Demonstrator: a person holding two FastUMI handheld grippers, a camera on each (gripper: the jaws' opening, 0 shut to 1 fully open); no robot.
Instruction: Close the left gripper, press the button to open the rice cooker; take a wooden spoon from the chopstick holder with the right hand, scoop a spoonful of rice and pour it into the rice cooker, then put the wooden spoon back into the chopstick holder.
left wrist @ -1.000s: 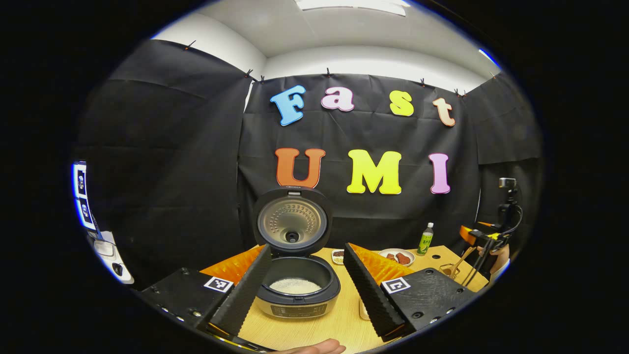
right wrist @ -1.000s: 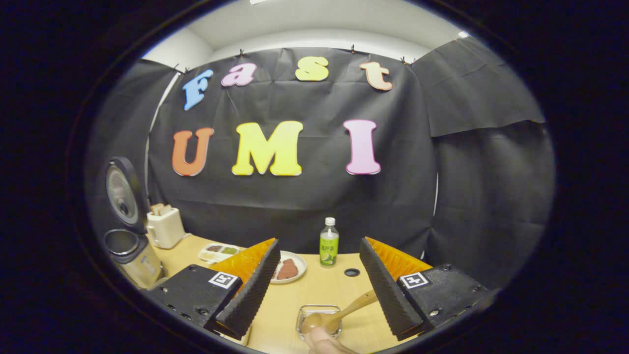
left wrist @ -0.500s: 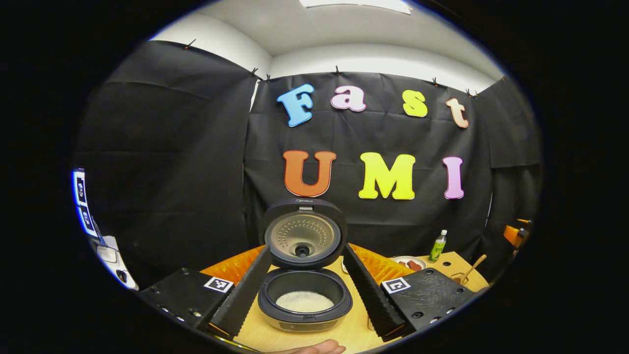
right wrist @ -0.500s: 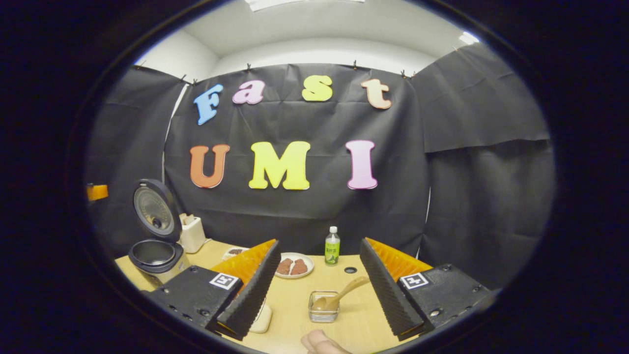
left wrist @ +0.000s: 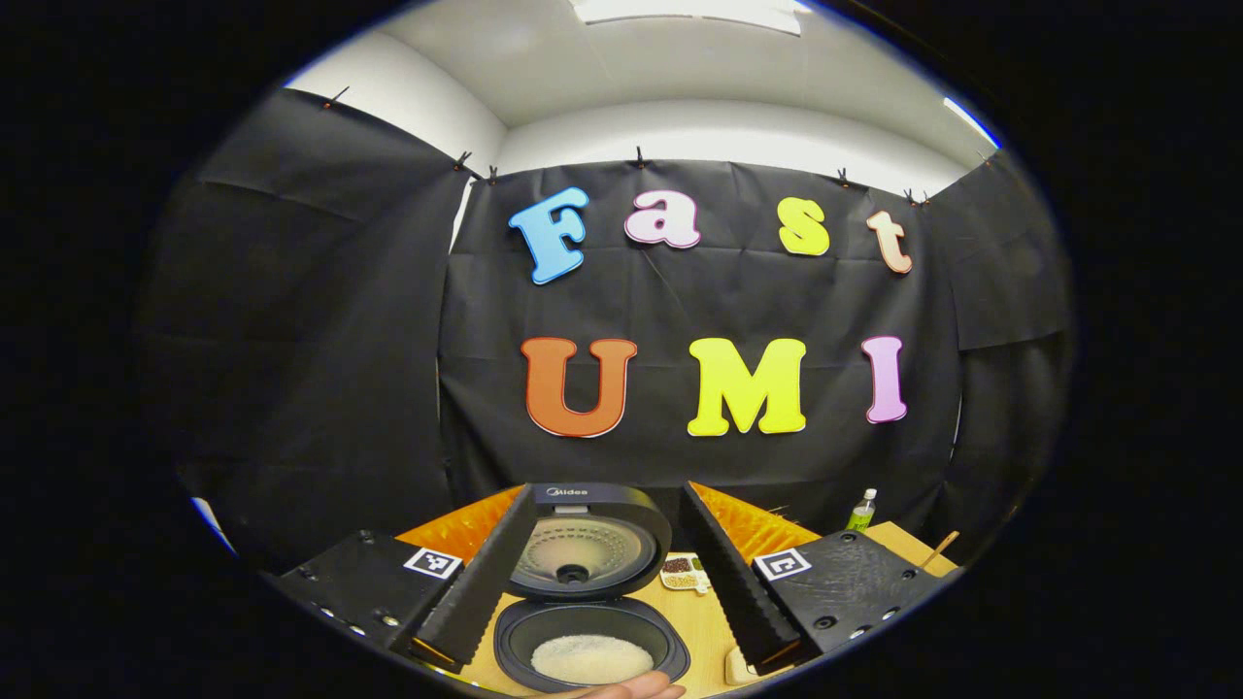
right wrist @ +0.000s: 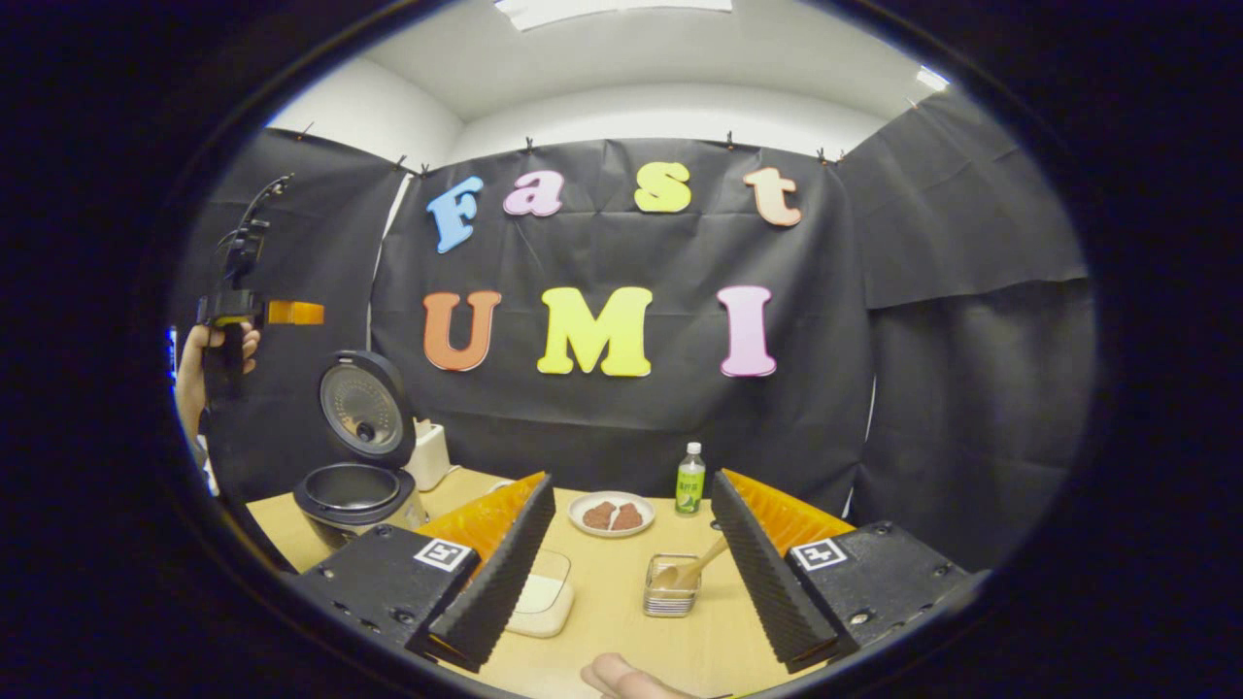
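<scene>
In the left gripper view, my left gripper [left wrist: 602, 573] has its jaws wide apart, and the black round rice cooker [left wrist: 590, 652] sits bottom middle, lid up, white rice [left wrist: 591, 658] inside. In the right gripper view, my right gripper [right wrist: 631, 553] is spread open and holds nothing. The long wooden spoon [right wrist: 691, 569] leans in the clear square chopstick holder [right wrist: 668, 596] low in the middle of the tan table [right wrist: 607, 621].

A wooden table [right wrist: 602, 621] carries the open cooker [right wrist: 357, 490] at far left, a pale box [right wrist: 428, 456] behind it, a shallow container [right wrist: 542, 602] near, a plate [right wrist: 612, 515] and bottle [right wrist: 689, 481] far, and the holder [right wrist: 670, 592] with the spoon [right wrist: 694, 568].
</scene>
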